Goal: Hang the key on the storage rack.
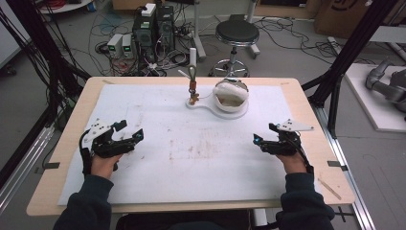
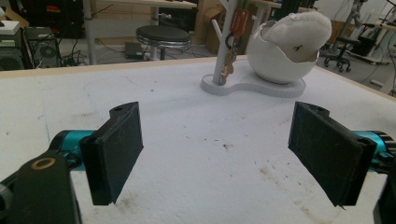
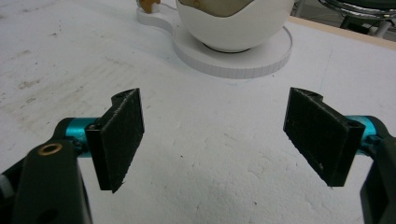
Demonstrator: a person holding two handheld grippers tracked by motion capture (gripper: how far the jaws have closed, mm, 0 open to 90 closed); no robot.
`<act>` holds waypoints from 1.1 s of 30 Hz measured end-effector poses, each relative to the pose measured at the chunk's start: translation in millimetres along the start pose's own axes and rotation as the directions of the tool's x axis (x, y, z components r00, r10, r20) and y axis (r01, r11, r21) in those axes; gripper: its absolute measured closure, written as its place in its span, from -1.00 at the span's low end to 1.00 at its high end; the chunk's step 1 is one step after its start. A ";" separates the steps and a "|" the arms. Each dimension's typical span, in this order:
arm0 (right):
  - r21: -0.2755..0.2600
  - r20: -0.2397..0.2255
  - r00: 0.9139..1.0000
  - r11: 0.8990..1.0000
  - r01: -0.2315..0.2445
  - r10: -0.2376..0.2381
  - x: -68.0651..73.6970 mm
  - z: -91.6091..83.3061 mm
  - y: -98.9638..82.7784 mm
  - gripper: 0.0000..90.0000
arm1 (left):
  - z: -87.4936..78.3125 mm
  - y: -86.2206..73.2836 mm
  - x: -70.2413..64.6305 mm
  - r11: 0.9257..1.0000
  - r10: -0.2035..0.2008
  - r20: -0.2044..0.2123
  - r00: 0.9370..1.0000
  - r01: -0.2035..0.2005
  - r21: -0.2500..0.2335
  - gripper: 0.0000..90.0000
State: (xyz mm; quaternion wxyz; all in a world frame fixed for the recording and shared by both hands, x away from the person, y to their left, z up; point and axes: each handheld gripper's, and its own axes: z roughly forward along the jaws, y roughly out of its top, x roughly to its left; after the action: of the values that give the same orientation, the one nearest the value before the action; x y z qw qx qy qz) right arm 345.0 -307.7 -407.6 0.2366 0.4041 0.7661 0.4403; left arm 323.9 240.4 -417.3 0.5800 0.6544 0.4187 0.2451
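A white stand (image 1: 206, 106) sits at the back middle of the table. Its upright post (image 1: 192, 60) carries a bunch of keys with an orange tag (image 1: 192, 91), and its round bowl (image 1: 231, 98) holds a white cloth (image 2: 299, 28). In the left gripper view the post (image 2: 224, 42), keys (image 2: 228, 63) and bowl (image 2: 280, 58) lie far ahead. The bowl (image 3: 233, 23) and the stand's base (image 3: 233, 58) show in the right gripper view. My left gripper (image 1: 129, 130) rests open at the table's left, and my right gripper (image 1: 264, 134) rests open at its right. Nothing is between either pair of jaws.
A white mat (image 1: 182, 148) with faint brown stains covers most of the wooden table (image 1: 52, 191). Beyond the far edge are a black stool (image 1: 236, 33), computer boxes (image 1: 153, 28) and loose cables on the floor. Black frame posts (image 1: 344, 52) stand at the right.
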 end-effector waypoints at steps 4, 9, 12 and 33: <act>0.002 0.001 1.000 1.000 0.001 -0.001 0.9 -0.9 0.1 -0.54 | -0.6 0.0 0.1 1.000 -0.006 -0.004 1.000 0.006 0.000 -0.61; 0.002 0.003 1.000 1.000 0.003 -0.003 1.3 -0.8 0.2 -0.54 | -1.1 -0.3 0.5 1.000 -0.008 -0.006 1.000 0.008 0.005 -0.61; -0.001 0.003 1.000 1.000 0.003 -0.003 1.5 -0.9 0.3 -0.54 | -1.5 -0.3 0.9 1.000 -0.008 -0.004 1.000 0.008 0.004 -0.61; -0.001 0.005 1.000 1.000 -0.001 0.001 -0.2 -2.0 0.2 -0.54 | -1.5 -0.7 2.9 1.000 -0.018 -0.007 1.000 0.018 0.006 -0.61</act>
State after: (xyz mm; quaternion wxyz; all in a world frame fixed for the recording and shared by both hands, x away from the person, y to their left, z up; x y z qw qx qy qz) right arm 343.7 -308.8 -406.4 0.2385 0.4055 0.7650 0.4398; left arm 324.1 243.7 -418.2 0.5789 0.6514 0.4274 0.2408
